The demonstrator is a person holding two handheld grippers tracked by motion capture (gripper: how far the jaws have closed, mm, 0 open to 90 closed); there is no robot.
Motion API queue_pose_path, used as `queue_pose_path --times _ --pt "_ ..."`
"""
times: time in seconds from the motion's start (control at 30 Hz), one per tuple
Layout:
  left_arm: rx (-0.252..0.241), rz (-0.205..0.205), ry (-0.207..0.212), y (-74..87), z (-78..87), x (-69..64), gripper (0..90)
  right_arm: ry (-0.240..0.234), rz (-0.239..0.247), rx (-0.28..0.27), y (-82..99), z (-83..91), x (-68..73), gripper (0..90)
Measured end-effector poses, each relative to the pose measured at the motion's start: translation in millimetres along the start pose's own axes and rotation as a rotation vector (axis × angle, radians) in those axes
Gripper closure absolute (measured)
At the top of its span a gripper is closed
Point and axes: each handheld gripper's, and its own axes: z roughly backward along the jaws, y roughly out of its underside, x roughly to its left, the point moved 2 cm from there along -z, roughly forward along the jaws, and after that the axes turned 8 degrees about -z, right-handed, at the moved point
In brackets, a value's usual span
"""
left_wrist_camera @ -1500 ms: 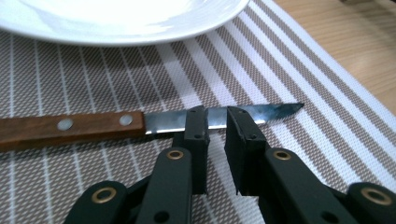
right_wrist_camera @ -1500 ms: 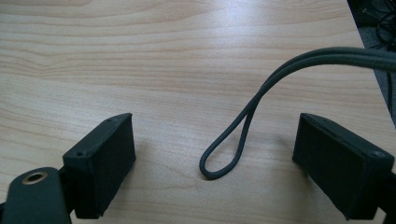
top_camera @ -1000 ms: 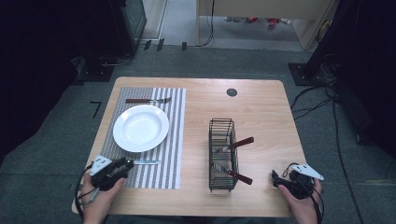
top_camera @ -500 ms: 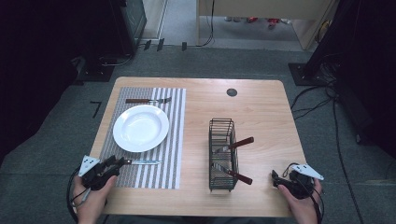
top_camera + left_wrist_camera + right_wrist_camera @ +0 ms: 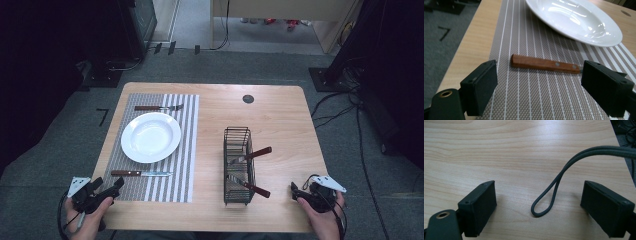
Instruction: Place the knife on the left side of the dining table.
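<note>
Backing off the wooden-handled steel knife laid beside the round white plate, left gripper fingers are just opening, empty; right gripper released.

No print, label, brand or number can be read. The one sign-like mark is a black angular shape resembling a "7" or a corner, on the grey carpet floor left of the light wooden counter; it also appears in the left gripper view. Whether it is tape or a figure cannot be told.
</note>
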Motion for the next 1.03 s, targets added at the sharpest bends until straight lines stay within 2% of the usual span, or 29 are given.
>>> queue_pose_path --times 0.13,0.27,0.47,0.53,1.03 --pt "0.076 -0.064 -0.053 3.6 1.9 0.9 13.8 -0.001 0.001 -0.001 0.2 0.2 0.0 13.1" --pt "0.141 -0.122 -0.105 7.5 -3.4 -2.4 13.7 -0.002 0.002 0.0 0.6 0.6 -0.1 13.2" --pt "0.15 -0.237 -0.155 13.2 -8.1 -10.8 10.1 -0.002 0.003 0.0 0.6 0.7 -0.2 13.2" --pt "0.137 -0.231 -0.155 14.2 -8.4 -10.2 9.2 -0.002 0.003 0.0 0.6 0.7 -0.2 13.2" --pt "0.133 -0.232 -0.158 14.7 -8.3 -10.5 9.0 -0.002 0.002 0.0 0.6 0.7 -0.1 13.2"
